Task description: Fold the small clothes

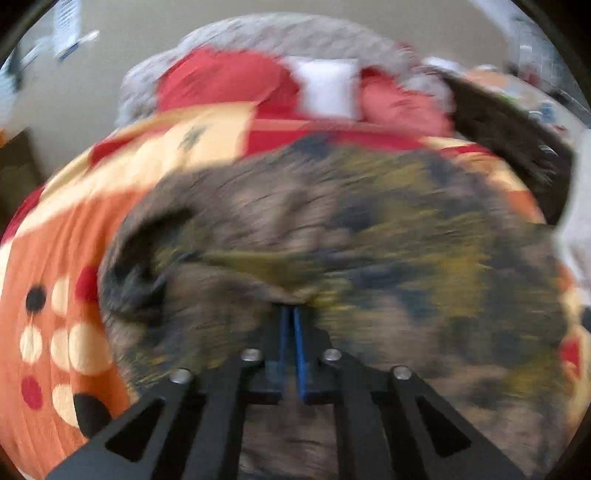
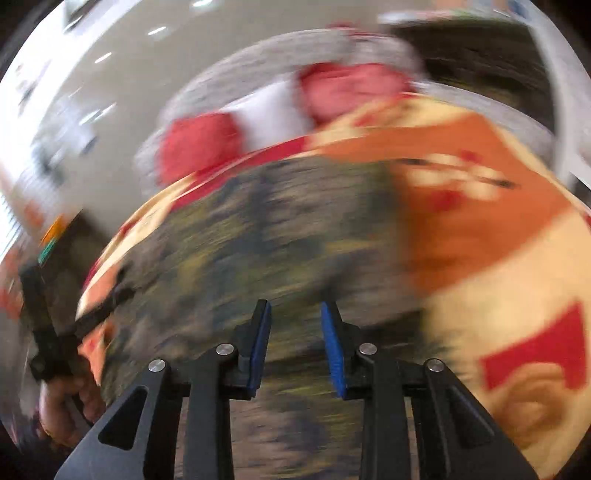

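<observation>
A small brown garment with dark blue and yellow patches [image 1: 332, 236] lies on a bed with an orange, red and cream cover [image 1: 62, 266]. Both views are motion-blurred. My left gripper [image 1: 290, 310] is shut on a fold of the garment, its blue pads pressed together. In the right wrist view the garment [image 2: 258, 229] spreads under my right gripper [image 2: 295, 306], which is open and empty just above it. The left gripper's black frame [image 2: 48, 347] and the hand holding it show at the left edge of that view.
Red pillows [image 1: 221, 81] and a white pillow [image 1: 328, 88] lie at the head of the bed against a grey headboard [image 1: 258, 33]. A dark wooden piece of furniture [image 1: 509, 129] stands at the right. A beige wall is behind.
</observation>
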Motion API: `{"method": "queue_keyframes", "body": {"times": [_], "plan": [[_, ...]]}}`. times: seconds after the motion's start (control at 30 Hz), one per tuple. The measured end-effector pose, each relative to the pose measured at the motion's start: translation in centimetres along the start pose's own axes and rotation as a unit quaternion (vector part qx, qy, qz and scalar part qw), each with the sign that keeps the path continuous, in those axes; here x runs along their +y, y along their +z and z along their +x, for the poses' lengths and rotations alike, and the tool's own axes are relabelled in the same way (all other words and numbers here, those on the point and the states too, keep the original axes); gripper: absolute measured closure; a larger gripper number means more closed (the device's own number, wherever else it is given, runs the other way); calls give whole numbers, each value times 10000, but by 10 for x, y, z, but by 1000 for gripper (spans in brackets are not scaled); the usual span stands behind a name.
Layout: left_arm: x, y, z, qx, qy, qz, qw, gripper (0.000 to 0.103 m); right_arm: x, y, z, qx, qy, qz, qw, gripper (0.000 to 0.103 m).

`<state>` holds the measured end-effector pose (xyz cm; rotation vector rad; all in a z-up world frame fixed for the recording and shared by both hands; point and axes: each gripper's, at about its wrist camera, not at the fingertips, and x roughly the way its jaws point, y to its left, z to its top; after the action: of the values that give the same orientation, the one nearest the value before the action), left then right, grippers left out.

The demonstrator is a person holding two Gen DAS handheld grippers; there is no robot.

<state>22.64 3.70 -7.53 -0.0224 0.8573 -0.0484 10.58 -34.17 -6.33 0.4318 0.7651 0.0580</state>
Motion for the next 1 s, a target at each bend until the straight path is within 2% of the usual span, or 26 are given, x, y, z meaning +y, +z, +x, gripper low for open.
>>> {"method": "queue_keyframes", "body": {"times": [0.07, 0.13, 0.2, 0.27, 0.33, 0.37, 0.43, 0.47, 0.53, 0.6, 0.63, 0.67, 0.73, 0.8, 0.83, 0.87, 0.9, 0.93, 1.0], "plan": [[21, -7, -4, -169, 457, -298, 9984, 100, -19, 5, -4, -51, -204, 96, 9997, 68], [41, -16, -6, -196, 552, -565, 9967, 100, -26, 11, -1, -51, -318, 37, 9995, 68], [42, -18, -7, -163, 715, -541, 9958, 100, -24, 18, 6, -54, -325, -5, 9995, 68], [36, -19, -6, -177, 904, -396, 9950, 100, -22, 27, 6, -89, -150, -63, 9998, 68], [31, -20, -6, -190, 1024, -317, 9941, 100, -5, 31, 19, -57, 232, -279, 9993, 68], [29, -21, -5, -190, 1039, -302, 9939, 99, 3, 28, 31, 78, 259, -414, 9988, 68], [30, -23, -7, -198, 952, -361, 9946, 100, 2, 14, 68, 836, -248, -757, 9933, 69], [32, -23, -7, -201, 904, -398, 9949, 100, -4, 10, 70, 725, -171, -717, 9946, 68], [37, -21, -5, -201, 832, -448, 9953, 100, -11, 13, 70, 829, -52, -539, 9951, 68], [38, -21, -4, -199, 781, -494, 9955, 100, -1, 23, 71, 1056, -288, -747, 9912, 67], [39, -21, -4, -202, 768, -505, 9956, 100, 8, 31, 68, 996, -459, -888, 9900, 67], [39, -21, -4, -205, 771, -503, 9955, 100, 17, 42, 63, 764, -519, -983, 9909, 67], [40, -20, -4, -197, 774, -500, 9956, 100, 30, 63, 55, 240, -324, -959, 9946, 68], [41, -21, -4, -193, 768, -504, 9956, 100, 36, 76, 63, 12, -185, -858, 9961, 67], [41, -21, -4, -188, 772, -501, 9956, 100, 35, 80, 83, 155, 37, -786, 9968, 65], [40, -21, -4, -188, 790, -475, 9956, 100, 31, 78, 101, 464, 50, -737, 9962, 63], [39, -20, -3, -175, 814, -458, 9955, 100, 26, 72, 126, 1002, -139, -724, 9922, 63], [38, -20, -3, -172, 840, -439, 9954, 99, 15, 66, 140, 1159, -212, -520, 9917, 63], [37, -20, -3, -172, 868, -417, 9952, 99, 2, 64, 134, 1037, 103, 48, 9945, 63]]}}
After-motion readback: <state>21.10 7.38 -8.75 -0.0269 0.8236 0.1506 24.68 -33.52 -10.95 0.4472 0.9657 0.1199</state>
